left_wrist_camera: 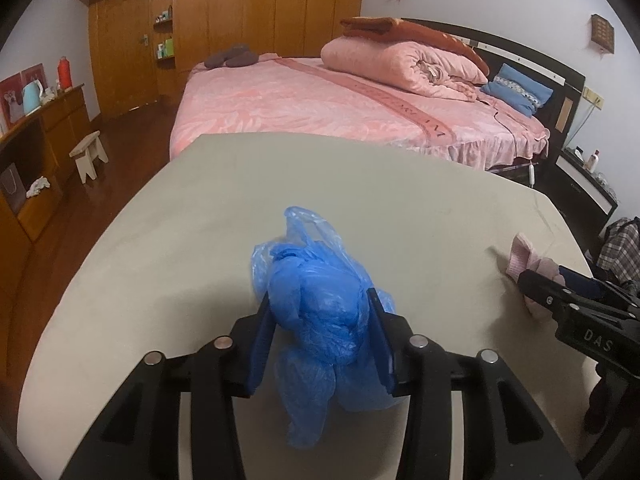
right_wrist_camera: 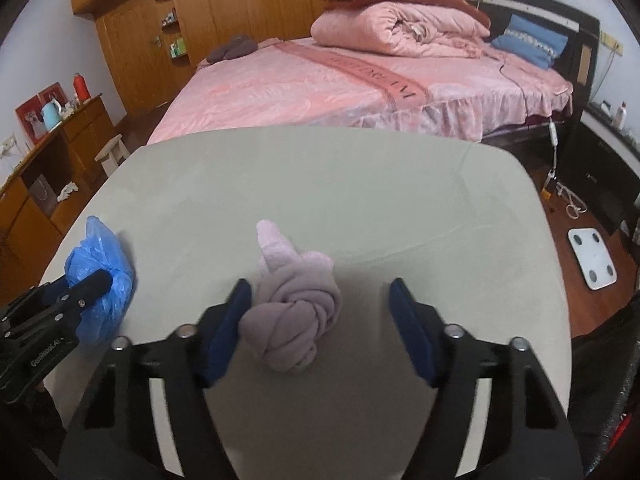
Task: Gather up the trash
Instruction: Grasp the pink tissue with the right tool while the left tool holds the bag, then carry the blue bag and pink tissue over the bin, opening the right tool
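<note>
Pinching the blue plastic bag [left_wrist_camera: 320, 312] on the table [left_wrist_camera: 200, 216], the left gripper [left_wrist_camera: 320, 340] risks tearing thin film. Right gripper [right_wrist_camera: 320, 328] gapes around the pink knotted cloth [right_wrist_camera: 292, 316] (one pad touching); closing off-centre could squirt it away toward the bed [right_wrist_camera: 300, 88].
</note>
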`<state>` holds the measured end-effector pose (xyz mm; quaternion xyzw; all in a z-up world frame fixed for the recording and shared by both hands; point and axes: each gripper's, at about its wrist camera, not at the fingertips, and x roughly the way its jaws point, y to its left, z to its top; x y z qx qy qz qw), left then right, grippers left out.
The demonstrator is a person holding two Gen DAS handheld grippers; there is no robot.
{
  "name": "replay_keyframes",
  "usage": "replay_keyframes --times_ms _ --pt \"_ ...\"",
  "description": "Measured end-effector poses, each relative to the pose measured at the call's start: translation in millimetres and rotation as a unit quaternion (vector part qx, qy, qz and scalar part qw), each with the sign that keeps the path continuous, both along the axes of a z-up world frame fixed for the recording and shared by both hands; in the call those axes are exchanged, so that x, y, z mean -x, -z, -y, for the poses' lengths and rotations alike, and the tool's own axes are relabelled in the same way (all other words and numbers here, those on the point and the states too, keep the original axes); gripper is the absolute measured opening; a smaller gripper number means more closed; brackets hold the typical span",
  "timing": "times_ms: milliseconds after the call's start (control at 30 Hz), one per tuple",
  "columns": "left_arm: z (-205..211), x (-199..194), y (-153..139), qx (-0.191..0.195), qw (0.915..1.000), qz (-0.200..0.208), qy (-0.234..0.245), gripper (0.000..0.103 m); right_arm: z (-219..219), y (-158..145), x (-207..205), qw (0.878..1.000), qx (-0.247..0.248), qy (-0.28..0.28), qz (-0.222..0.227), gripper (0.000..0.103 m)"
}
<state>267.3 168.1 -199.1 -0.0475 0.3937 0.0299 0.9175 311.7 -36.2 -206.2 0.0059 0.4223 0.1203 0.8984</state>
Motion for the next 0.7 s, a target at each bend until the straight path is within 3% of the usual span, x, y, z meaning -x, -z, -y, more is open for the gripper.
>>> replay_keyframes --times_ms 100,133,700 --pt "0.7 0.2 0.4 -0.004 1.0000 -0.001 0.000 0.043 -5.9 0.5 3.2 1.000 -0.002 -0.027 -0.003 0.039" --pt "2.5 0.9 -1.0 -0.009 1.0000 0.001 0.001 0.043 -7.7 -0.7 5.4 1.000 0.005 -0.028 0.000 0.037" --pt "42.9 42.4 -66.3 -0.005 0.9978 0.062 0.023 0.043 54.0 -72.7 53.4 0.997 -0.057 0.017 0.045 0.036"
